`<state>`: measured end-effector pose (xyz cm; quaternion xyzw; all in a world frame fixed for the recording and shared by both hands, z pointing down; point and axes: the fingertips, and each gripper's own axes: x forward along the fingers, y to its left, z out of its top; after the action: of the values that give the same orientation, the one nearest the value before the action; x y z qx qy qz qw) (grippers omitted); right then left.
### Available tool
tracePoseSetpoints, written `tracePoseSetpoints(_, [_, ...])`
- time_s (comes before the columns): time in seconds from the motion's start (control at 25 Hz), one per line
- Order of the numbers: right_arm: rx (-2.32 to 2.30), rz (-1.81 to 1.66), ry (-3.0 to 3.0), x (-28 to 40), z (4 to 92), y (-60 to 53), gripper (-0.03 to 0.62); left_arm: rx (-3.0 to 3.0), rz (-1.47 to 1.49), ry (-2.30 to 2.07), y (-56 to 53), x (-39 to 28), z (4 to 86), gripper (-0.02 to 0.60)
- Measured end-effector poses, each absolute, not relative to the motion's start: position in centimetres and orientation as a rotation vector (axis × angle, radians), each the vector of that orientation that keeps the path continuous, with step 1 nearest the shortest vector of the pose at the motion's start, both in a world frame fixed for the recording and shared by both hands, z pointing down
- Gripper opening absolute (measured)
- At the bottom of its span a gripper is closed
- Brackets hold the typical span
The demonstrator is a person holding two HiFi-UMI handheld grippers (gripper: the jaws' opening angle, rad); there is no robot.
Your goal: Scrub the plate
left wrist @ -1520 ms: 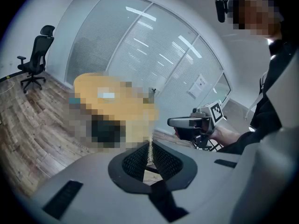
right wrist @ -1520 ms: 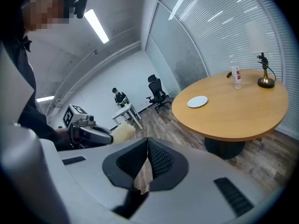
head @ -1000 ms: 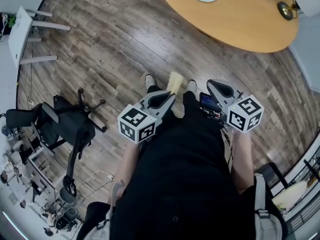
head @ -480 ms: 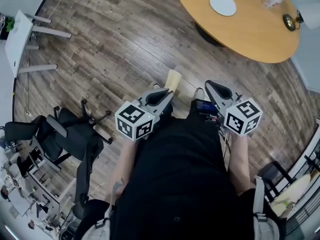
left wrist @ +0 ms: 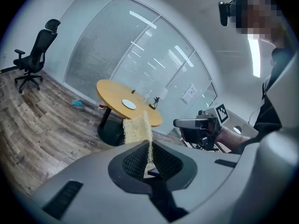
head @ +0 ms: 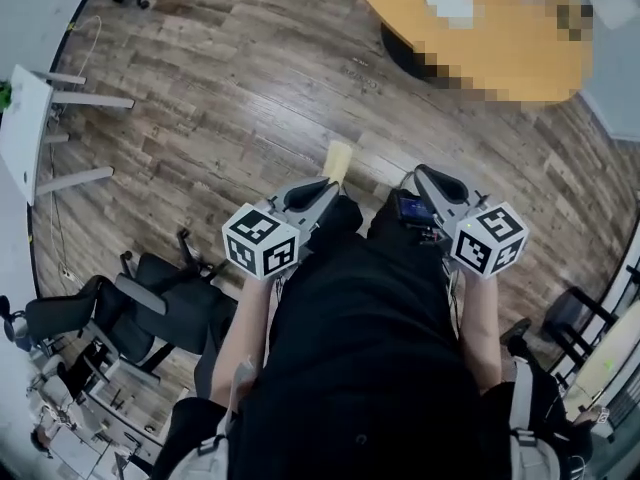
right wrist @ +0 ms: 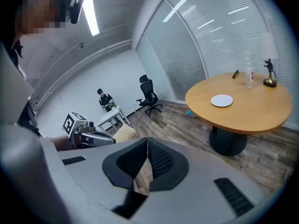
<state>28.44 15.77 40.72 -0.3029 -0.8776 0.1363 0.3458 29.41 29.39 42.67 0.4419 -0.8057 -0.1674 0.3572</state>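
Observation:
A white plate [right wrist: 221,100] lies on the round wooden table [right wrist: 252,113], several steps ahead of me; it also shows small in the left gripper view [left wrist: 129,104]. My left gripper [head: 328,190] is held at waist height, shut on a yellow scrub cloth [left wrist: 137,129] that sticks up from its jaws [head: 338,158]. My right gripper [head: 428,176] is alongside it, shut with nothing between its fingers [right wrist: 147,144]. Both are over the wooden floor, far from the plate. In the head view the table top is covered by mosaic.
Black office chairs [head: 150,308] stand at my lower left and a white desk [head: 25,118] at the far left. A bottle [right wrist: 249,77] and a small lamp-like object [right wrist: 269,73] stand on the table. A person [right wrist: 103,99] is near the far wall.
The floor and chairs have shifted in the head view as the person walks; the feet seen earlier are hidden. Both grippers keep the same pose, the cloth still held.

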Motion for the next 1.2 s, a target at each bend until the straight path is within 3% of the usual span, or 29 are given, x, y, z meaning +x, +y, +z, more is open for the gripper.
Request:
tracePoseSetpoints(0.52, [-0.571,0.419,-2.298,27.4,41.3,14.8,0.018,1.302,-0.393,-1.971,27.4,26.7,42.2,0.028])
tracePoseSetpoints(0.84, [-0.6,0.44,-2.301,20.2,42.0,17.7,0.018,1.278,-0.381,-1.965,29.2,22.5,42.7,0.028])
tracePoseSetpoints(1.2, [-0.546,0.46,-2.357,11.5,40.7,15.2,0.018,1.384,-0.306,-1.943,26.2,12.7,41.0,0.028])
